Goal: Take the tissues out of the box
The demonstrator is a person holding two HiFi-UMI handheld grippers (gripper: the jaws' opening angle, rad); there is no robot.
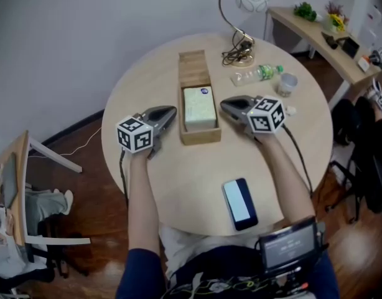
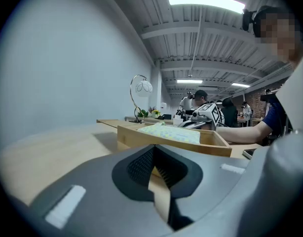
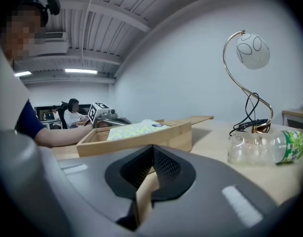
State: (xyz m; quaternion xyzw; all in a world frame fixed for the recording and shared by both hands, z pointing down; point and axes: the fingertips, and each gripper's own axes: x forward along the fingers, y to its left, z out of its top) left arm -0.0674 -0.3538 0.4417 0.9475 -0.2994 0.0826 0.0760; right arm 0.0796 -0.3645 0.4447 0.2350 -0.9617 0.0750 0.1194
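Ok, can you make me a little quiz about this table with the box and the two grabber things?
1. True or false: the tissue pack lies inside the wooden box.
2. Which thing on the table is nearest the person? A) lamp B) phone C) bottle
3. Fill in: the left gripper and the right gripper both have their jaws ____.
Key: 1 true; 2 B; 3 shut.

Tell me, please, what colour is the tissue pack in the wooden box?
Pale yellow-green tissue pack, small blue sticker; clearest in the head view.
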